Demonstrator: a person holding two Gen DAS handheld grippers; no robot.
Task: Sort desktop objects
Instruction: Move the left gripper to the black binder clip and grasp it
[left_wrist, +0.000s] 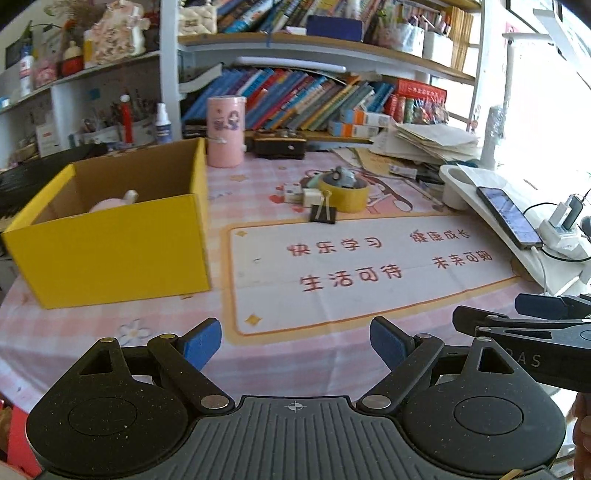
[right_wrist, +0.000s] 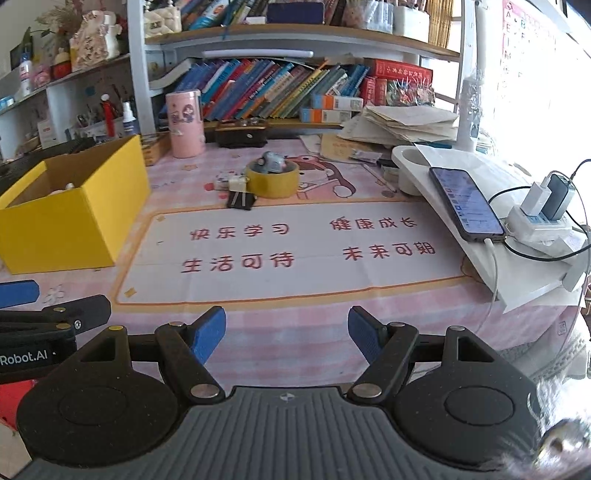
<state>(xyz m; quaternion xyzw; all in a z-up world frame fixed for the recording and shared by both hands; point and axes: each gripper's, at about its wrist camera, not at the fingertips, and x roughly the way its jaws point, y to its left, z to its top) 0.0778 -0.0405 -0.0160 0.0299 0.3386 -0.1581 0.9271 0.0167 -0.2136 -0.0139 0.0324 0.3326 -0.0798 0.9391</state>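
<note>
A yellow cardboard box (left_wrist: 110, 251) (right_wrist: 66, 229) stands open on the left of the desk, with a pale pink object (left_wrist: 110, 203) inside it. Mid-desk lies a yellow tape roll (left_wrist: 343, 194) (right_wrist: 273, 181) with a small grey item (left_wrist: 341, 175) (right_wrist: 271, 162) on top. Beside it are a white block (left_wrist: 312, 195) (right_wrist: 236, 183) and a black binder clip (left_wrist: 324, 214) (right_wrist: 241, 200). My left gripper (left_wrist: 295, 339) is open and empty over the near edge of the desk mat. My right gripper (right_wrist: 286, 328) is open and empty too, close on its right.
A pink canister (left_wrist: 225, 131) (right_wrist: 184, 123) and a black case (left_wrist: 279, 146) stand at the back below bookshelves. On the right, a phone (right_wrist: 463, 203) lies on a white board beside a power strip (right_wrist: 539, 218) with cables. A stack of papers (right_wrist: 402, 123) sits back right.
</note>
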